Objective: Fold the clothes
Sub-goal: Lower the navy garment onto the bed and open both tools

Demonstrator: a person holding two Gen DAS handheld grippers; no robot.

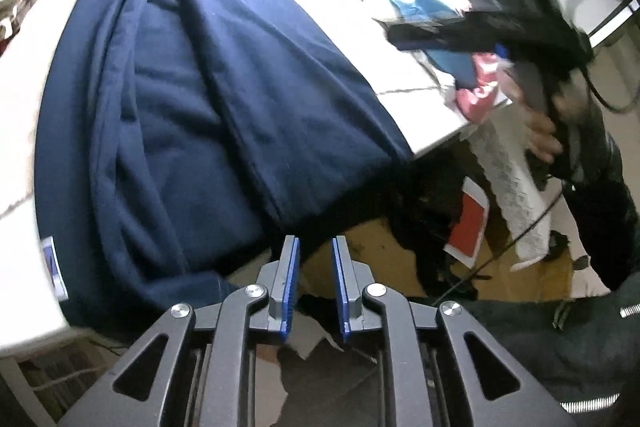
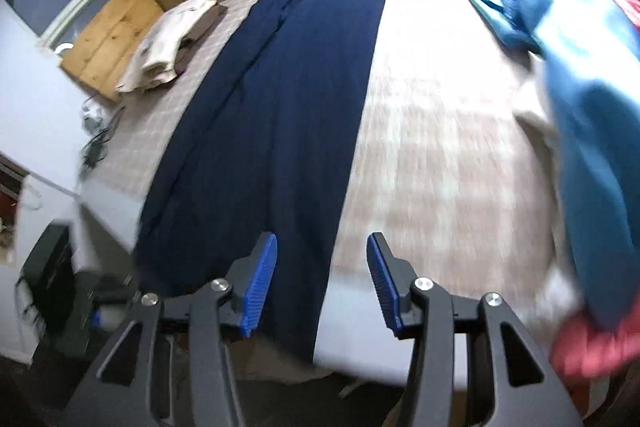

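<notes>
1. Pale checked tabletop [image 2: 440,147] under dark windows; a long navy garment [image 1: 192,99] lies along it, already folded lengthwise into a narrow strip, its near end draped over the tabletop edge

2. Left tongs [image 1: 314,255] sit just off that hanging near end, jaws narrowly parted, nothing between the blue pads. Right tongs [image 2: 322,267] hover above the strip's near right edge, jaws moderately apart and empty

3. Neither tool has cloth, so the cross-fold is judged not yet begun

4. Risk: the overhanging end may pull the strip off the edge if only one corner is lifted; weight of the draped part would cause it

5. Risk: the left jaws are so narrow they could push the hem instead of straddling it, or catch only the top layer, opening the lengthwise fold. Creases along the left side suggest loose layers there

6. Risk: a pile of teal and pink clothes [image 2: 592,115] lies close on the right; a wide swing of the right tool could snag or drag it onto the navy strip

7. Folded cream clothes [image 2: 168,39] sit at the far left, well apart, little threat

8. Right view is motion-blurred; exact contact there cannot be told
</notes>
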